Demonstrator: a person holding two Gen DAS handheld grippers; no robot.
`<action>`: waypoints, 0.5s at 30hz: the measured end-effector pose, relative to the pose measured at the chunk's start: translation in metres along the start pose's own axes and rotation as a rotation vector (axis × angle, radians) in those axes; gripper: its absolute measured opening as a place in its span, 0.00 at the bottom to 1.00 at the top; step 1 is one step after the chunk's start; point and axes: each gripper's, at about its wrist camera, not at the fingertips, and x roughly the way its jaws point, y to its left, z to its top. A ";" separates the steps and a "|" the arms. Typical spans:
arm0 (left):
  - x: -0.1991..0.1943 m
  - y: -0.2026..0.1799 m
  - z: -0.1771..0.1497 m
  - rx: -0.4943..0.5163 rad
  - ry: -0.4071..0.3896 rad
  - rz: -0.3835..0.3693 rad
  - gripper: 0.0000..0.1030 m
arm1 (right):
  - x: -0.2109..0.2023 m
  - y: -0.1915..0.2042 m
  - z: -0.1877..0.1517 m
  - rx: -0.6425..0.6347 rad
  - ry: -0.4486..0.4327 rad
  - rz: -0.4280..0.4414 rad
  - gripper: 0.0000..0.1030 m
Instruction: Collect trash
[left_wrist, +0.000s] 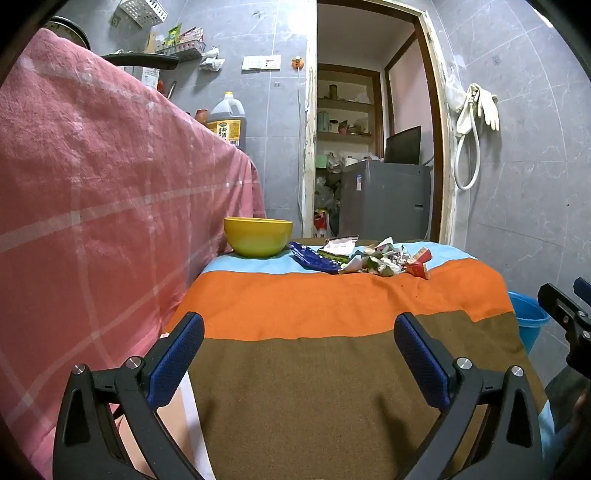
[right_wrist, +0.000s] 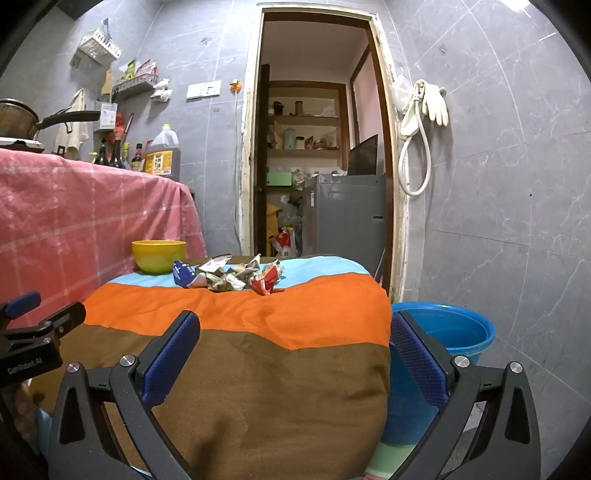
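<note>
Blue bucket (left_wrist: 529, 322) is mostly hidden behind the striped blanket (left_wrist: 332, 369) in the left wrist view; only a bit of rim shows. Right gripper (left_wrist: 569, 314) is cut off by that pic's edge. In the right wrist view, left gripper (right_wrist: 33, 317) is cut off too. Words on the trash pile (right_wrist: 229, 277) are too small to read. Inside of the yellow bowl (right_wrist: 159, 256) can't be seen. Oil jug (left_wrist: 226, 122) bottom is hidden by the pink cloth (left_wrist: 92, 184).

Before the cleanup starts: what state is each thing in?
left gripper: open, empty
right gripper: open, empty
yellow bowl: upright, interior hidden
wrapper pile: crumpled, loose on cloth
blue bucket: upright, beside table
</note>
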 end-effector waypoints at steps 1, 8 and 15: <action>0.000 0.000 0.000 0.000 0.001 -0.001 0.98 | 0.001 -0.001 0.000 0.002 0.002 0.000 1.00; 0.000 0.000 0.000 0.000 0.002 0.000 0.98 | 0.001 -0.001 0.000 0.001 0.003 0.001 1.00; 0.000 0.000 0.000 0.000 0.003 0.000 0.98 | 0.001 -0.001 0.000 0.002 0.003 0.001 1.00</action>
